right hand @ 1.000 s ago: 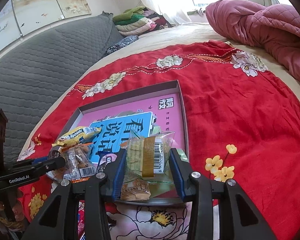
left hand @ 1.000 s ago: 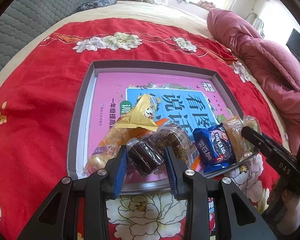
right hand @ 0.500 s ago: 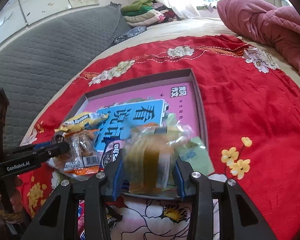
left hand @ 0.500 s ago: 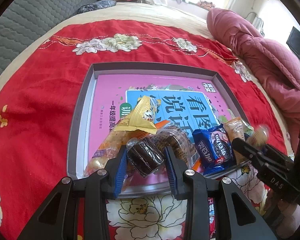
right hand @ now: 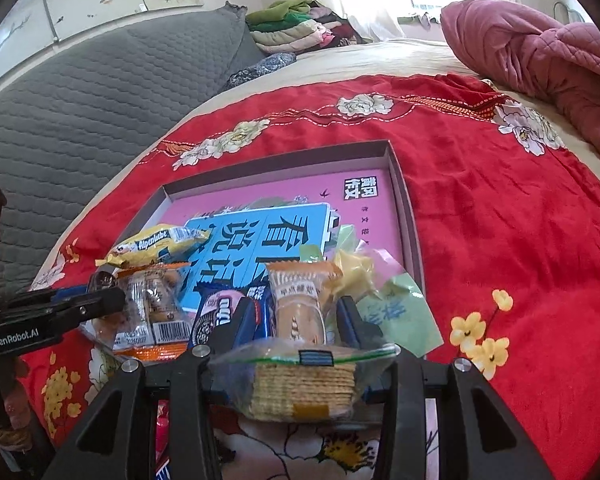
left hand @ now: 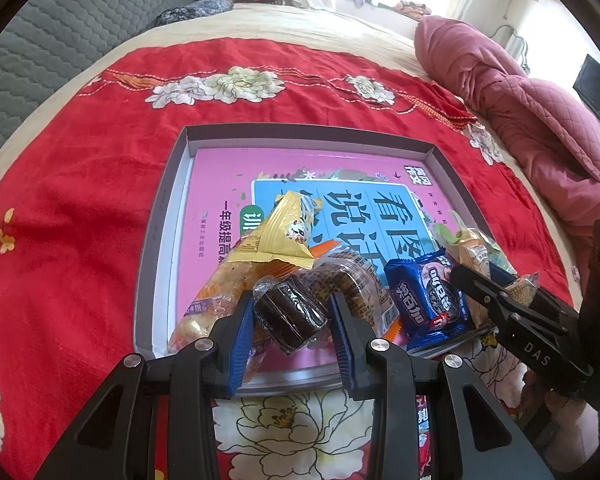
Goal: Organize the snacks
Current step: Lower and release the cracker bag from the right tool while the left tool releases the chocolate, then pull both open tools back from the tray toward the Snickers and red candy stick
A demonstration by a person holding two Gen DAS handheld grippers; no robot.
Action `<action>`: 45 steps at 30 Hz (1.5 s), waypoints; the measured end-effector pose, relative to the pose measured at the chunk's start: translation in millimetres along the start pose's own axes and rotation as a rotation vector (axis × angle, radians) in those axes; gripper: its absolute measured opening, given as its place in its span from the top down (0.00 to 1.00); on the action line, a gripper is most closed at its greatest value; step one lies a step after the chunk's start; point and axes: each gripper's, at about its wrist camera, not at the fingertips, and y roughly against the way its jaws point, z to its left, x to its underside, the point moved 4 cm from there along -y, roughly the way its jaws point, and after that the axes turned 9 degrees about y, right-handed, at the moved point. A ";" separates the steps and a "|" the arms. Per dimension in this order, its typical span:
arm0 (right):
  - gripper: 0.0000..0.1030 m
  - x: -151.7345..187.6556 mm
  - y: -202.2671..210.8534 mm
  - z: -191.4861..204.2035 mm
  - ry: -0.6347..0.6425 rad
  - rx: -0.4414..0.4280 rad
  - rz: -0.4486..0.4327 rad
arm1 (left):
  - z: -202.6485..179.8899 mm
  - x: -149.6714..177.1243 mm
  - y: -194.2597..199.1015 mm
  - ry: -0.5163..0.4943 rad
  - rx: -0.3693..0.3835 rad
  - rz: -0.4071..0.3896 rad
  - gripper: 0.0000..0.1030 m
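We count one grey tray holding one pink book, seven wrapped snacks, two grippers, one red floral bedspread and one pink quilt.

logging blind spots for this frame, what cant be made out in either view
- Right wrist view: whether the right gripper pinches the cracker pack; the pack hides the pads.
- Left wrist view: the cracker pack, hidden behind the right gripper.
- Left wrist view: the red wrapper below the tray, hidden by the left gripper, which grips a dark wrapped cake.
- Right wrist view: the orange biscuit packet label, blurred.
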 end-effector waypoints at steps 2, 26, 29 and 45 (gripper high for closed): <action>0.59 -0.9 -1.1 -0.8 0.003 0.005 -0.002 | 0.0 0.0 0.2 0.001 0.001 0.000 0.63; 0.58 -8.2 6.7 -7.2 -0.023 0.022 -0.029 | -2.8 1.7 0.0 -0.024 -0.006 -0.002 0.52; 0.58 -9.0 7.6 -8.0 -0.024 0.027 -0.034 | -2.8 2.0 1.0 -0.021 -0.006 -0.002 0.49; 0.43 -18.5 23.8 -18.1 -0.041 0.065 -0.132 | -6.7 2.7 10.8 -0.028 0.021 -0.004 0.47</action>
